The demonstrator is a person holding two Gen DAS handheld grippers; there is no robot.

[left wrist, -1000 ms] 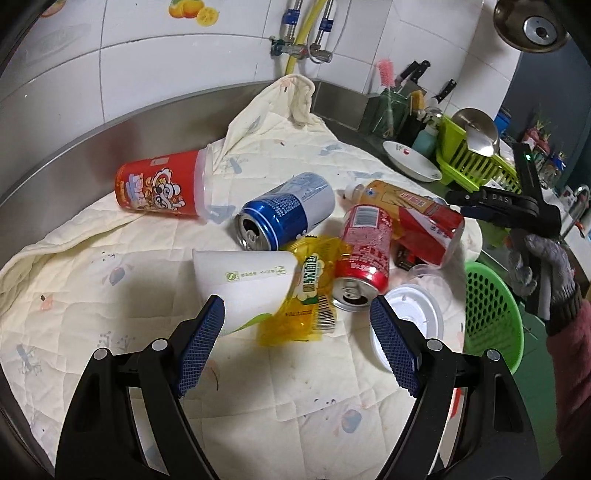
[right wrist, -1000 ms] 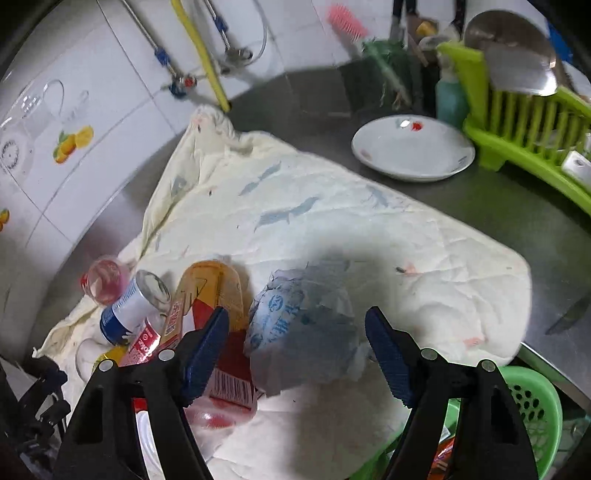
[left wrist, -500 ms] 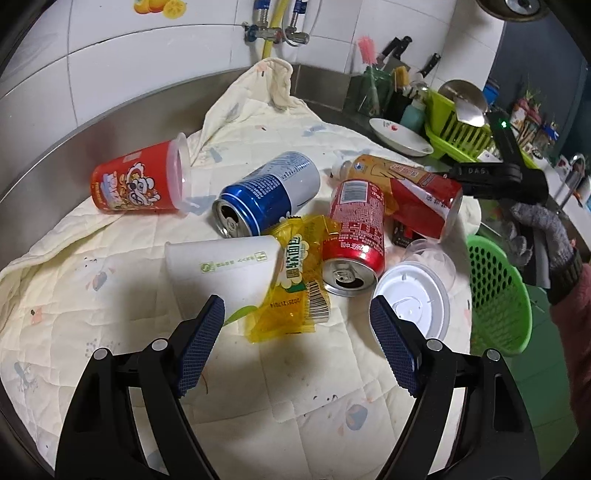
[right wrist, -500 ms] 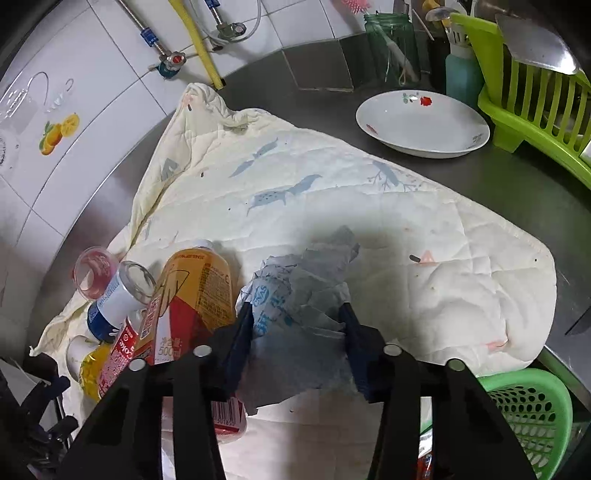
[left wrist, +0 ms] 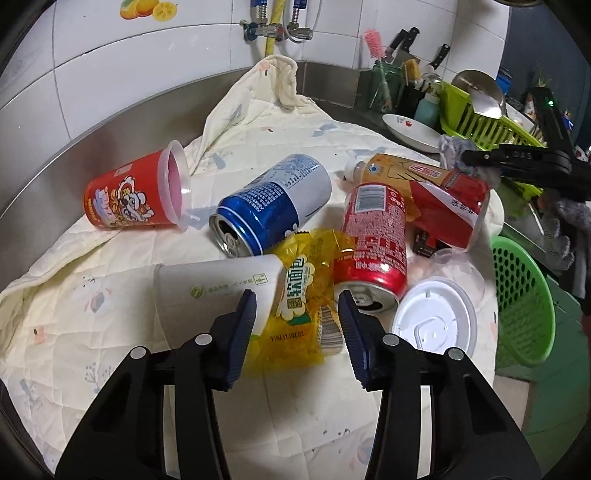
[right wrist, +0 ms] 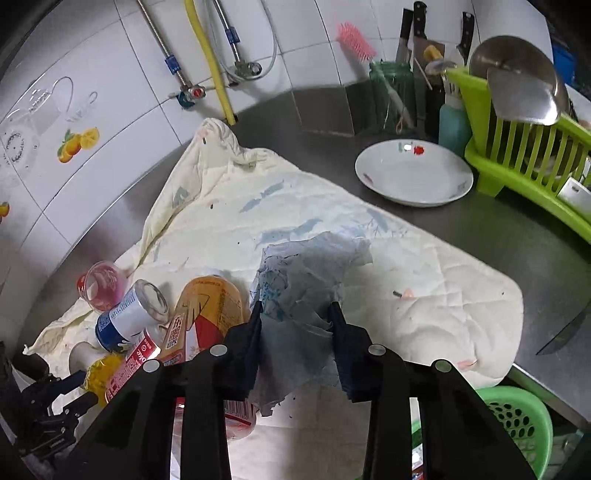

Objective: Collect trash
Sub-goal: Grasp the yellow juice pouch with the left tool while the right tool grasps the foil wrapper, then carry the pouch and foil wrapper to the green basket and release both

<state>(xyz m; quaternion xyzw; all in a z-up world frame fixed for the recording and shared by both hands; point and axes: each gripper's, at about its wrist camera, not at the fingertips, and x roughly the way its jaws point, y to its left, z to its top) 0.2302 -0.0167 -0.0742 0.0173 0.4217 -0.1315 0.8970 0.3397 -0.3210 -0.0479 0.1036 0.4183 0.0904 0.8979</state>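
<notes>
Trash lies on a cream quilted cloth: a red printed cup, a blue can, a red can, a white paper cup, a yellow wrapper, an orange bottle and a white lid. My left gripper is half closed around the yellow wrapper, its pads beside it. My right gripper is shut on a crumpled blue-grey paper, held above the cloth. A green basket stands at the right edge and also shows in the right wrist view.
A white plate, a green dish rack, a jar with a pink brush and knives stand on the steel counter at the back right. Tiled wall and water pipes are behind.
My right gripper closed on the crumpled paper and lifted it. My left gripper moved down toward the yellow wrapper and its jaws narrowed around it.
</notes>
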